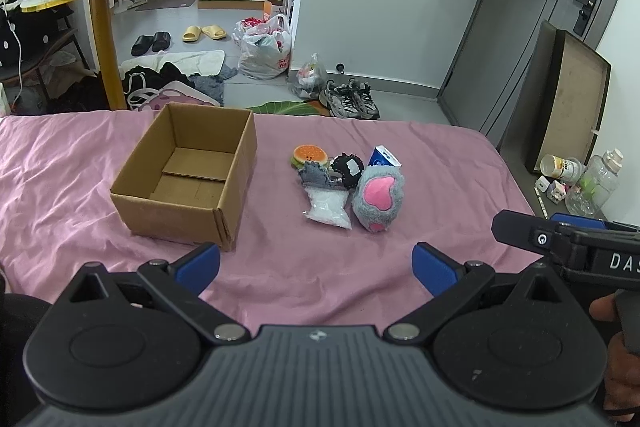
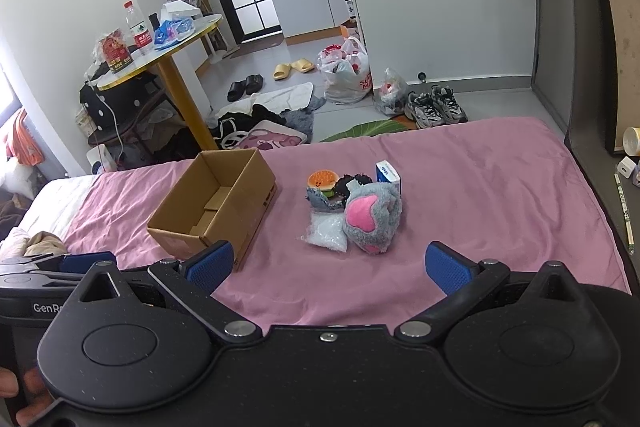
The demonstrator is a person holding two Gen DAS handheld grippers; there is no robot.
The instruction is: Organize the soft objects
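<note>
Pink sheet is covering the bed [image 1: 360, 287]. Your cardboard box [image 1: 188, 179] is sitting empty; the soft toys [image 1: 348, 187] are lying piled just beside it. Your left gripper [image 1: 316, 263] and right gripper [image 2: 326, 263] are hovering released, holding nothing; sorting not yet begun.

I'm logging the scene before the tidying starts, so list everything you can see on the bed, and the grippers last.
cardboard box: one, brown, open and empty, left part of the bed.
burger toy: one, orange and green, far left of the pile, right of the box.
black ball: one, black with a pale patch, behind the pile.
blue carton: one, blue and white, far right of the pile.
grey cloth piece: one, grey, in front of the burger toy.
clear bag: one, whitish, near left of the pile.
paw plush: one, grey with pink pads, near right of the pile.
bedsheet: one, pink, under everything.
left gripper: open, holds nothing.
right gripper: open, holds nothing.
</note>
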